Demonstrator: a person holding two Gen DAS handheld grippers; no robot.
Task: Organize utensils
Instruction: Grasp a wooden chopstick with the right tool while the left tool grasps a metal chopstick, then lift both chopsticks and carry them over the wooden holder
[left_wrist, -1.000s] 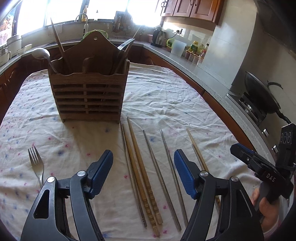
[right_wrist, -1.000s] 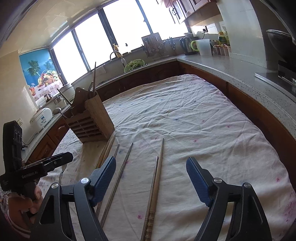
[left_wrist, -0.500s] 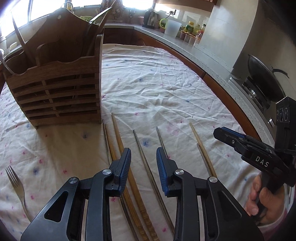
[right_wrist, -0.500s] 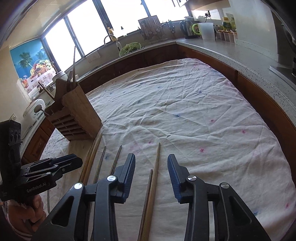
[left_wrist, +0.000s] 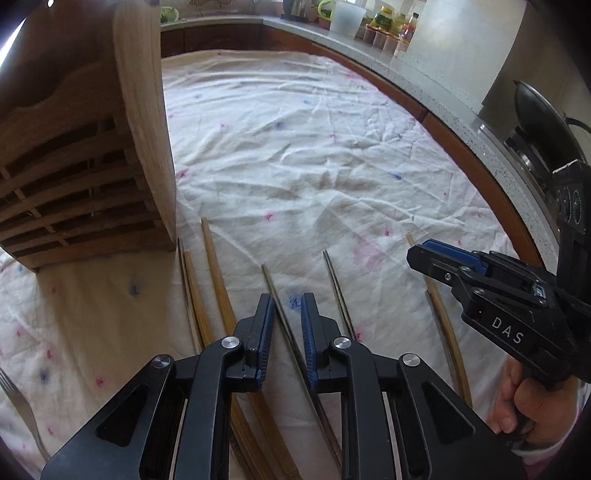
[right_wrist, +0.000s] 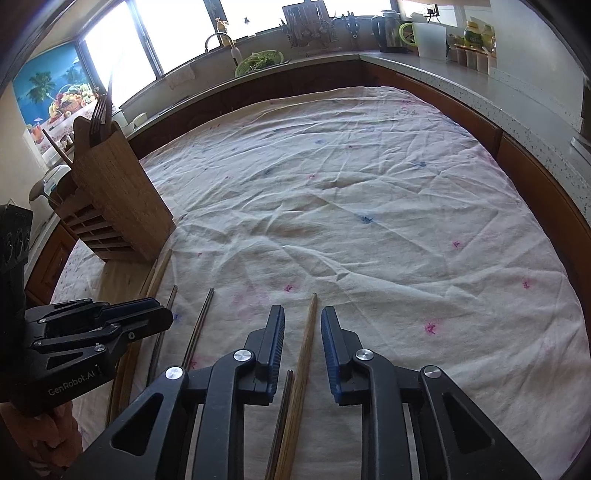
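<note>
1. Left-wrist view: my left tongs (left_wrist: 287, 325) are drawn narrow around a metal chopstick (left_wrist: 275, 291) that runs between the blue pads; I cannot tell whether the pads touch it yet.
2. Left of those tongs lie bamboo chopsticks (left_wrist: 214, 273), and past them the wooden utensil caddy (left_wrist: 92, 155) stands on the tablecloth (left_wrist: 314, 147). A second metal chopstick (left_wrist: 338, 288) lies just right of them.
3. A fork (left_wrist: 14, 398) lies far to their left, at the frame edge.
4. Right-wrist view: my right tongs (right_wrist: 303, 345) are also narrow, straddling a wooden chopstick (right_wrist: 308, 332), with gaps visible on both sides. A darker chopstick (right_wrist: 284, 402) lies just left of it, under the left jaw.
5. Handling, as I judge it: each stick is light, stiff and thin; the metal one is likely slippery. I would grip near mid-length, square across, so it does not pivot or slide out when lifted toward the caddy.
</note>
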